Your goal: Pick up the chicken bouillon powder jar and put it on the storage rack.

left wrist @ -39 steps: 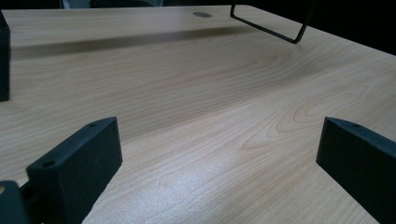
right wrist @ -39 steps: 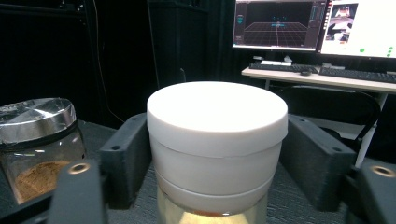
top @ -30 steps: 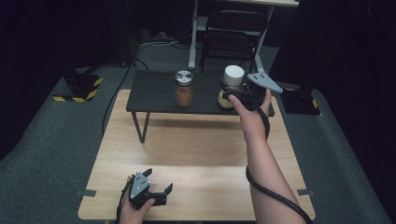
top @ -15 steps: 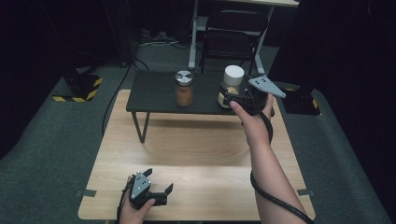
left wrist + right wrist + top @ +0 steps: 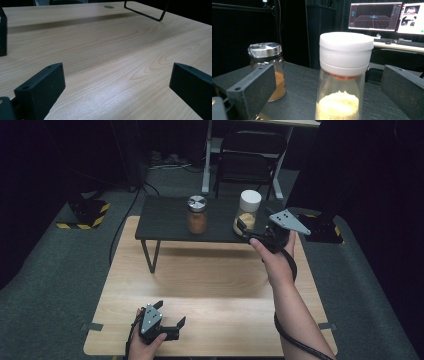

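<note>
A: Where's the white-lid jar (image 5: 248, 211)?
B: On the dark raised surface (image 5: 165, 220), right of the metal-lid jar (image 5: 197, 214).
A: Right gripper (image 5: 246, 228)?
B: Jaws spread wide, jar btwn them, not gripped.
A: Left gripper (image 5: 170, 320)?
B: Jaws released, low over the wood surface (image 5: 210, 285).

My right gripper (image 5: 248, 231) straddles the white-capped jar (image 5: 247, 212) near the shelf's (image 5: 160, 220) right edge. The steel-lidded jar (image 5: 197, 214) stands well apart; open shelf lies between.

White-lidded jar (image 5: 343, 75) upright on dark shelf (image 5: 165, 220), seemingly part-filled yellow powder.
</note>
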`<state>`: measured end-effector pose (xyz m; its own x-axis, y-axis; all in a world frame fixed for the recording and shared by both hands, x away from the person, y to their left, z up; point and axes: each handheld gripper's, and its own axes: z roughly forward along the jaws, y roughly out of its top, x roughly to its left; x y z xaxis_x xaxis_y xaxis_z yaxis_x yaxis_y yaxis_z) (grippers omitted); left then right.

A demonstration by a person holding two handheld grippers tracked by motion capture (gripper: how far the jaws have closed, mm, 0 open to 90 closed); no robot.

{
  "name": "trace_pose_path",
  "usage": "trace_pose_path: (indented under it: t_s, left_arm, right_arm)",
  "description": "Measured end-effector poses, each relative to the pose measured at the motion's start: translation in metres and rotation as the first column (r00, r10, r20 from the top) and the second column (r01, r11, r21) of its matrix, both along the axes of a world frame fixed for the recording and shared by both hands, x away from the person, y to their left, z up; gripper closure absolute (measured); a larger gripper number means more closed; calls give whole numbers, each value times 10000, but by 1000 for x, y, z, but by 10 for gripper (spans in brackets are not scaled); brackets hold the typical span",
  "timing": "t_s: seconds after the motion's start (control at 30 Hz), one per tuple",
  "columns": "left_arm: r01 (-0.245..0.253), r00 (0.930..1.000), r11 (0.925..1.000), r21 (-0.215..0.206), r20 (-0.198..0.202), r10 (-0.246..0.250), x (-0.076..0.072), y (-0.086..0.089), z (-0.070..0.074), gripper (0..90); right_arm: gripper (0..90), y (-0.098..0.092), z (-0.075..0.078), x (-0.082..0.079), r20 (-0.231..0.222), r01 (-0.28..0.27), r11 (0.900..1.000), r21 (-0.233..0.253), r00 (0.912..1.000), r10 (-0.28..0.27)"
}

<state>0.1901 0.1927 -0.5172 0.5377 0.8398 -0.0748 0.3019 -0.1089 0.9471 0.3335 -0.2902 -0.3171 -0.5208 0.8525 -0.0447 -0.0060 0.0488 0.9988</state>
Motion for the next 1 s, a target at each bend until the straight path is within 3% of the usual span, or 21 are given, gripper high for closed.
trace_pose_path:
  t_s: [0.43,1.0]
  left_arm:
    - [-30,10000,10000,77,38,30,-1,-1,0,4]
    - [-55,9999,9998,178,102,54,-2,-3,0,4]
  right_arm:
    - [3,-14,-13,-20,236,-457,9989,-110,9987,459]
    - [3,-34,-52,-53,276,-723,9971,-228,9970,729]
